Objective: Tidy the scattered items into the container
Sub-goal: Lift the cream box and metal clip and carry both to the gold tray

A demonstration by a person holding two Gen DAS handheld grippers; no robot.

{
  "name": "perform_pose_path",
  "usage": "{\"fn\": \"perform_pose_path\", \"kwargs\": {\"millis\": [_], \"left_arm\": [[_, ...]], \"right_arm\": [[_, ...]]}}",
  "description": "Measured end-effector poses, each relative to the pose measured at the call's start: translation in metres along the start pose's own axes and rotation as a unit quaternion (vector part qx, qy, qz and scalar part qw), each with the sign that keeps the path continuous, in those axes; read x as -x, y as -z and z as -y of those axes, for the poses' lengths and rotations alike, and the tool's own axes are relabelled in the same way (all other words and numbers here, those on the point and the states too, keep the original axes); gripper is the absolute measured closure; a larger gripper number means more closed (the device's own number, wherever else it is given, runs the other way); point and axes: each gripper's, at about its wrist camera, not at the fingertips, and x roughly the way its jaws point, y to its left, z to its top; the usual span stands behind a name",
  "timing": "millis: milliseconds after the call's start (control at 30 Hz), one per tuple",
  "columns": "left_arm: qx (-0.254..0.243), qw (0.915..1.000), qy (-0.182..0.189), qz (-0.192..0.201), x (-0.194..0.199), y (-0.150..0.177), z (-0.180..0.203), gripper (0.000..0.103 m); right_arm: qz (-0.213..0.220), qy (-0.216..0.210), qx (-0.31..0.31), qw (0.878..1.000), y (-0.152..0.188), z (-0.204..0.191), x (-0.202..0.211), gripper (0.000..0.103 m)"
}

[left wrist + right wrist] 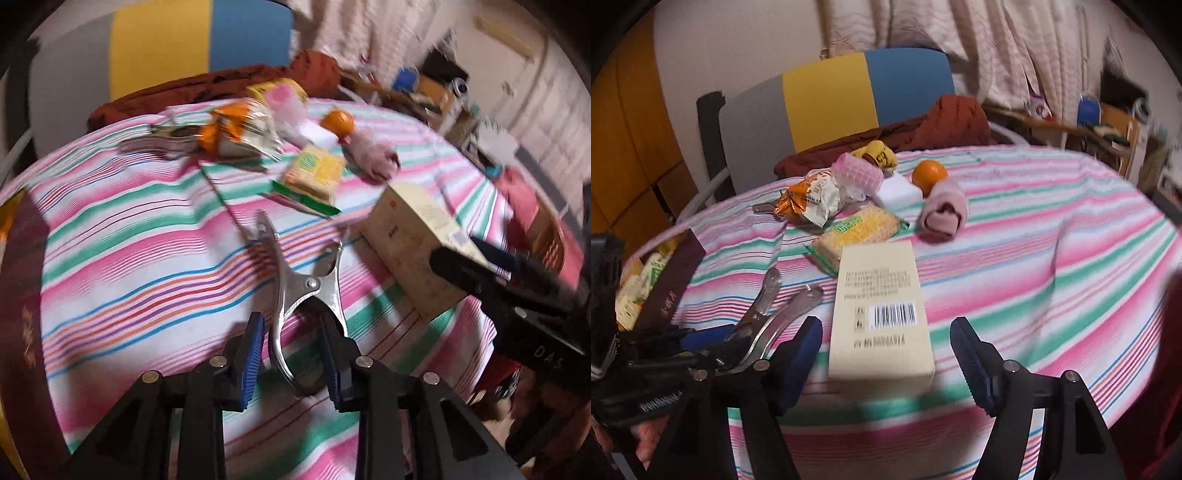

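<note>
1. Round surface (1034,240) under a cloth striped pink, green, white and blue, seen from two cameras looking down along their fingers.
2. Left claw (293,321): parted a little. Between its blue pads (253,354), a silver metal clip (306,284), lying flat on the cloth with its jaws pointing away. Left pad clear of the clip's handle; right pad right against the other handle, with no squeeze to be seen.
3. Right claw (886,325): spread wide and holding nothing. Lying lengthwise between and just beyond its fingers, a cream box (879,295) with a barcode on top, touched by neither finger.
4. At the left edge of the surface, the maroon container (676,280) with gold lettering on its wall; inside it, yellow-green snack packets (639,291).
5. Still out on the cloth, beyond the cream box: a yellow cracker packet (860,229) touching the box's far end, an orange-and-white snack bag (812,199), a pink hair roller (855,173), a white block (897,194), an orange (929,173) and a rolled pink cloth (943,210), all clustered close together.
6. Clip and cream box side by side, near each other, the clip nearer the container.
7. Behind the surface, a chair (827,99) with grey, yellow and blue panels, and a rust-brown garment (945,122) draped over it.
</note>
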Motion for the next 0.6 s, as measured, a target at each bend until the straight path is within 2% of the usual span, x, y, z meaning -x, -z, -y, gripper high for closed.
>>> {"fn": "perform_pose_path", "kwargs": {"millis": [67, 133, 233, 333, 400, 500, 533, 600], "left_arm": [[-0.010, 0.9999, -0.004, 0.002, -0.004, -0.005, 0.004, 0.071], [-0.010, 0.9999, -0.007, -0.005, -0.006, -0.010, 0.005, 0.071], [0.006, 0.9999, 0.005, -0.010, -0.005, -0.012, 0.000, 0.071], [0.048, 0.9982, 0.030, -0.016, -0.001, -0.010, -0.010, 0.064], [0.067, 0.9968, 0.043, -0.004, 0.005, -0.010, -0.012, 0.063], [0.062, 0.9969, 0.046, 0.017, 0.013, -0.013, -0.005, 0.055], [0.054, 0.9974, 0.042, 0.019, 0.013, -0.016, -0.001, 0.052], [0.038, 0.9988, 0.030, 0.007, 0.005, -0.021, 0.008, 0.051]], "right_arm": [[-0.008, 0.003, 0.024, 1.000, -0.004, -0.005, -0.007, 0.038], [-0.022, 0.005, 0.036, 0.999, -0.004, -0.007, -0.015, 0.052], [-0.025, -0.001, 0.026, 0.999, 0.000, -0.004, -0.018, 0.052], [-0.027, -0.010, 0.013, 1.000, 0.001, 0.000, -0.020, 0.052], [-0.027, -0.013, 0.006, 1.000, 0.000, 0.001, -0.020, 0.052], [-0.029, 0.004, 0.010, 1.000, -0.002, 0.002, -0.019, 0.053], [-0.030, 0.014, 0.012, 0.999, -0.002, 0.003, -0.018, 0.053], [-0.032, 0.023, 0.011, 0.999, -0.004, 0.007, -0.017, 0.053]]}}
